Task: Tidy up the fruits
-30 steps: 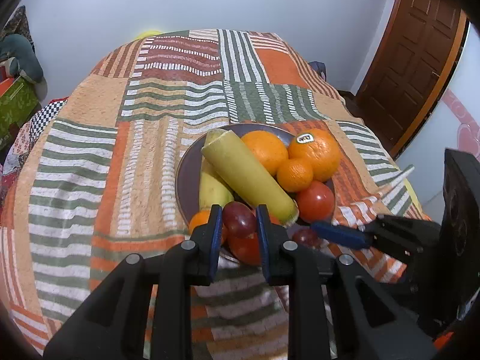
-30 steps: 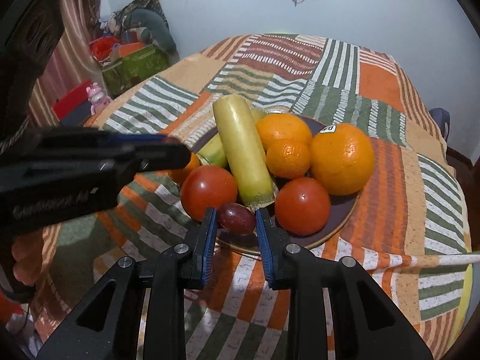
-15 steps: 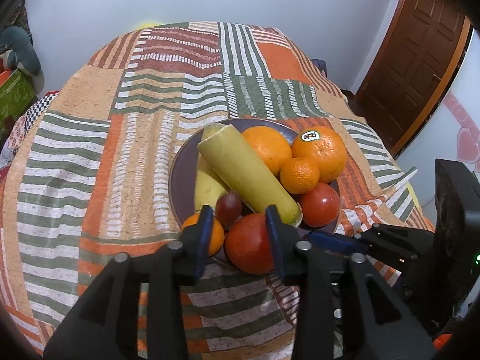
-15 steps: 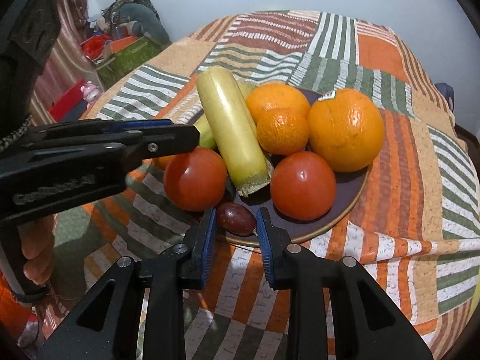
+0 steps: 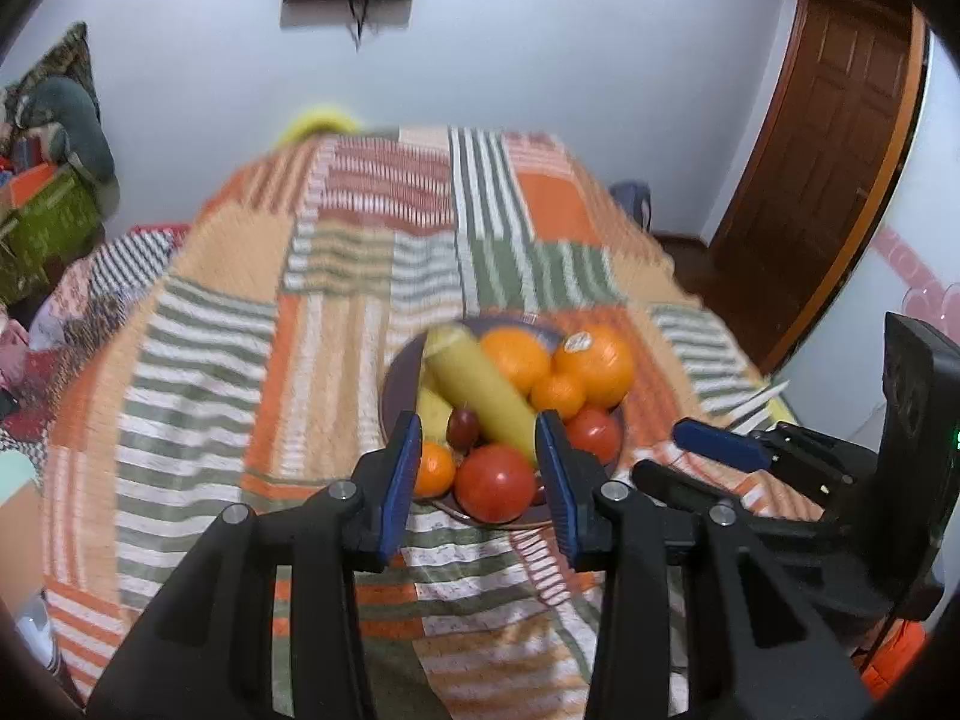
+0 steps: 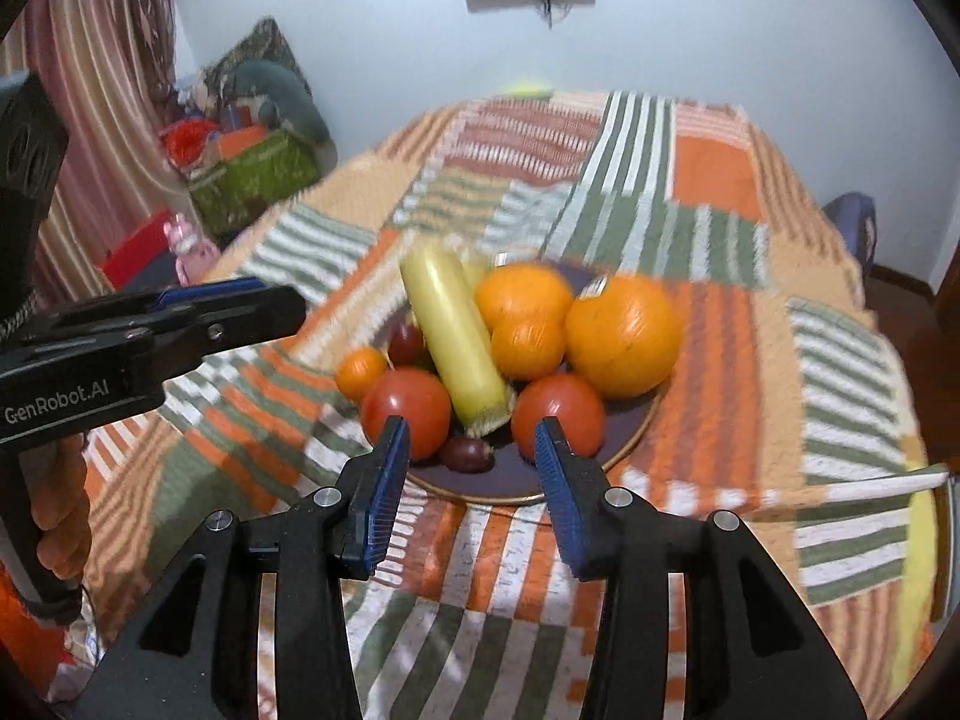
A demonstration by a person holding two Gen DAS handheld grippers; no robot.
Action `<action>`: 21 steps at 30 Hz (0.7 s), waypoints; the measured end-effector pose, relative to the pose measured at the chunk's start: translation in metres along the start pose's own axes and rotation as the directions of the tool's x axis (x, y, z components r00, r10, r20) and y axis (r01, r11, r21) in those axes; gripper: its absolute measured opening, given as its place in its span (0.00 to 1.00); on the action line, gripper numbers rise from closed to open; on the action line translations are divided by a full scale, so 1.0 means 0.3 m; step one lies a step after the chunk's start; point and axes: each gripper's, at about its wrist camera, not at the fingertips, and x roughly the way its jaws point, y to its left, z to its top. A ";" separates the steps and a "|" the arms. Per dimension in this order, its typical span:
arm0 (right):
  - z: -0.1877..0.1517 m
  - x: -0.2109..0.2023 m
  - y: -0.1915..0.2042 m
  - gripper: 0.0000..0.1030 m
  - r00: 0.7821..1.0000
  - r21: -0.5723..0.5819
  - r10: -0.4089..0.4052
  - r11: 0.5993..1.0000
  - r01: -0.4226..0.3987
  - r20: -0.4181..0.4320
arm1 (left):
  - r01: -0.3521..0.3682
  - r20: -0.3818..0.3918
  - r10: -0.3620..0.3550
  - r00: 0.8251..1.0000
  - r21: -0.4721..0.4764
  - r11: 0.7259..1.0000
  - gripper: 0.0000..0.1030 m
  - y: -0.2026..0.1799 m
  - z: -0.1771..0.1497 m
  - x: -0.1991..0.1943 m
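On the striped patchwork cloth (image 6: 720, 312), the fruit plate (image 6: 624, 444) sits beyond both grippers' (image 5: 478, 438) (image 6: 472, 438) spread, empty jaws.

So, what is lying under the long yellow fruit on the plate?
The long yellow fruit rests across a smaller yellow-green fruit, with a dark grape beside it. The plate under its middle is covered, so anything else there cannot be seen.

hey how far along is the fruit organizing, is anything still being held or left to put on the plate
Looks nearly done. The plate holds the oranges, two tomatoes, the long yellow fruit and both grapes. Nothing is in hand: the left gripper and right gripper are open and empty. No loose fruit shows on the cloth.
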 end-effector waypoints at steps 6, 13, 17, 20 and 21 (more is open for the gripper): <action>0.059 -0.274 0.031 0.39 0.984 0.003 -0.030 1.000 0.030 0.177 | -0.006 0.179 0.002 0.984 0.017 1.000 0.38 -0.058 0.029 -0.294; 0.061 -0.600 0.140 0.41 0.923 -0.032 -0.041 0.998 0.057 0.383 | 0.011 0.353 -0.024 0.935 0.040 0.999 0.38 -0.136 0.009 -0.607; 0.037 -0.723 0.199 0.46 0.888 -0.048 -0.029 0.997 0.058 0.459 | -0.009 0.424 -0.015 0.905 0.053 0.999 0.44 -0.180 -0.021 -0.732; 0.020 -0.768 0.232 0.47 0.872 -0.059 -0.024 0.996 0.060 0.488 | -0.039 0.467 0.008 0.884 0.057 0.998 0.55 -0.201 -0.051 -0.791; 0.014 -0.780 0.242 0.49 0.867 -0.059 -0.026 0.996 0.063 0.497 | -0.047 0.473 0.014 0.881 0.057 0.997 0.57 -0.205 -0.058 -0.803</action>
